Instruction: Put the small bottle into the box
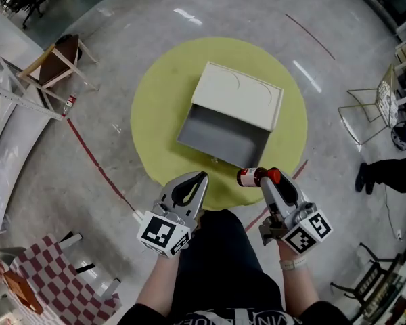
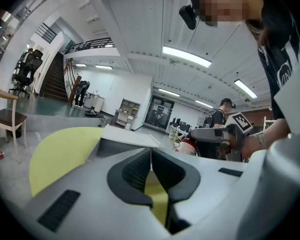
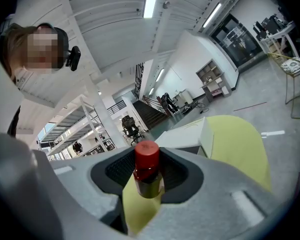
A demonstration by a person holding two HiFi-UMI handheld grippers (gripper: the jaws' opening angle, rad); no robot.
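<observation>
Held the small bottle [image 3: 148, 173] in the right hand-held gripper [image 1: 269, 179]. Had both jaws shut on it, one on each side, with the dark body pinched between the ridged black pads [image 3: 176, 173]. Saw the red cap [image 3: 146, 154] poking up past the jaws in the right gripper view. Saw the bottle lying sideways in the head view, sticking out to the left of the jaw tips.

Found the box [image 1: 223, 137] open on the round yellow surface [image 1: 155, 120]. Had its white lid [image 1: 238, 95] tipped back on the far side and its grey inside showing.

Held the bottle outside the box, just beside the near right corner. Hung it up in the air over the near edge of the yellow surface, not touching the box. Had not put it in yet.

Held the left hand-held gripper [image 1: 200, 179] to the left of the bottle, near it but not touching. Had its jaws pressed together with nothing between them. Pointed its tips toward the near side of the box. Saw only a bit of the yellow surface through the small gap under the pads in the left gripper view.

Saw a wooden chair [image 1: 57, 58] far off on the grey floor [image 1: 122, 202] to the left. Saw a red and white checked cloth [image 1: 61, 276] low on the left and a wire chair [image 1: 367, 114] out on the right.
</observation>
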